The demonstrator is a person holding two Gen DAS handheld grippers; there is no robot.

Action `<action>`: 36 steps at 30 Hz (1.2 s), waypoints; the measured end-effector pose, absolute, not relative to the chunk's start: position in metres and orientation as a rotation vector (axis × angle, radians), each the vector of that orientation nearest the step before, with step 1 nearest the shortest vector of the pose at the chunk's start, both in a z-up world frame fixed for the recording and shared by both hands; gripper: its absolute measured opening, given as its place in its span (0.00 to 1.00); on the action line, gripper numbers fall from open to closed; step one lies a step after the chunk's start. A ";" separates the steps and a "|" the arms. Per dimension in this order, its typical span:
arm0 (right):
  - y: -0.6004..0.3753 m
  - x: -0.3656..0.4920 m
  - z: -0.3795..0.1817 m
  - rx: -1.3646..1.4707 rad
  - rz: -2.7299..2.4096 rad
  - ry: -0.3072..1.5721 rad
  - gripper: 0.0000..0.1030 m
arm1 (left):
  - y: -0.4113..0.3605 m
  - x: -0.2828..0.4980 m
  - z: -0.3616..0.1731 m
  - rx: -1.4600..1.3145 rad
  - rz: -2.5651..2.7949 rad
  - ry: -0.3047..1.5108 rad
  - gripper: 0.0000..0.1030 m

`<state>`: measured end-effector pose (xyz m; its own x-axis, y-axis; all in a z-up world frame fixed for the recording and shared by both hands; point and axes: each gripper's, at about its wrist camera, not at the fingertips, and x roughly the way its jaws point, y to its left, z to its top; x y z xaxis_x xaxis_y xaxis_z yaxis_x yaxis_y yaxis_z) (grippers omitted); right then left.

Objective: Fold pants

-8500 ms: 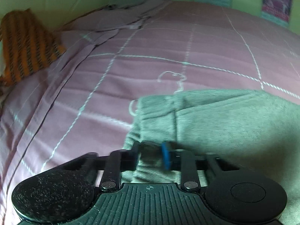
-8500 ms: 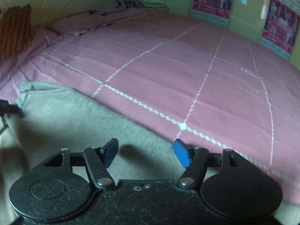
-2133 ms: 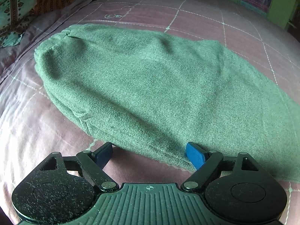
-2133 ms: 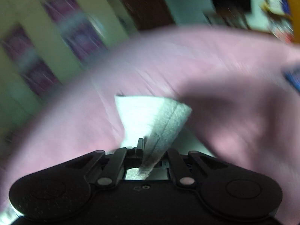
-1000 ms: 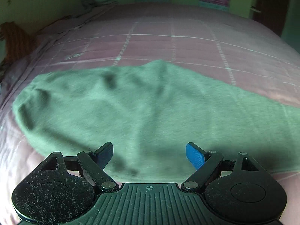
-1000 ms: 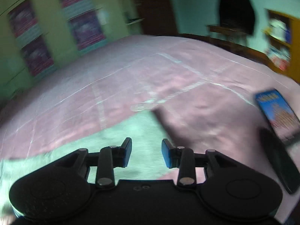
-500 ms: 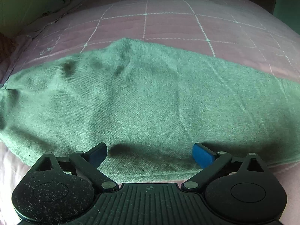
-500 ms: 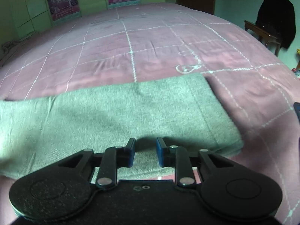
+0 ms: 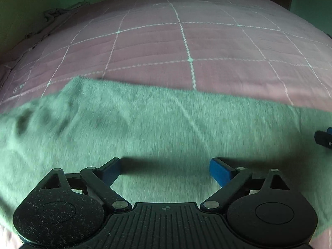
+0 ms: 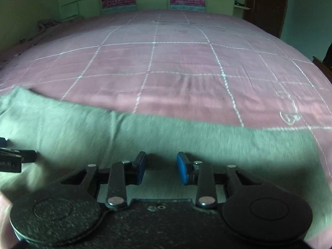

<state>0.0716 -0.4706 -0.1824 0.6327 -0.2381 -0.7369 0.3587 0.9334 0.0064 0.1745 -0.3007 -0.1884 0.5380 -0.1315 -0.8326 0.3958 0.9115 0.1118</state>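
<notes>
Grey pants (image 9: 166, 124) lie flat along my near bed (image 10: 166, 62) edge; left gripper (image 9: 165, 170) wide open, right gripper (image 10: 160, 168) part open, both empty

Left gripper (image 9: 165, 169) with blue-padded fingers spread wide, over fuzzy green-grey pants (image 9: 145, 128) filling lower frame; pink checked bedsheet (image 9: 186, 41) above; right gripper (image 9: 324, 138) tip at right edge.

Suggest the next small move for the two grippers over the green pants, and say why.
Probably lower both grippers to the pants' near edge and close on it. The left gripper and right gripper are both open and empty above the green pants, which lie as a long flat strip across the pink bedsheet, so another fold seems to remain.
</notes>
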 end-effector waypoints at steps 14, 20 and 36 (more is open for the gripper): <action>-0.463 0.046 -0.160 0.183 -0.314 0.784 0.32 | -0.275 0.130 -0.181 0.282 -0.382 0.975 0.93; -0.471 0.001 -0.179 0.136 -0.364 0.804 0.33 | -0.261 0.112 -0.184 0.257 -0.345 0.973 0.94; -0.513 -0.049 -0.160 0.284 -0.538 0.782 0.43 | -0.279 0.076 -0.169 0.271 -0.414 0.959 0.94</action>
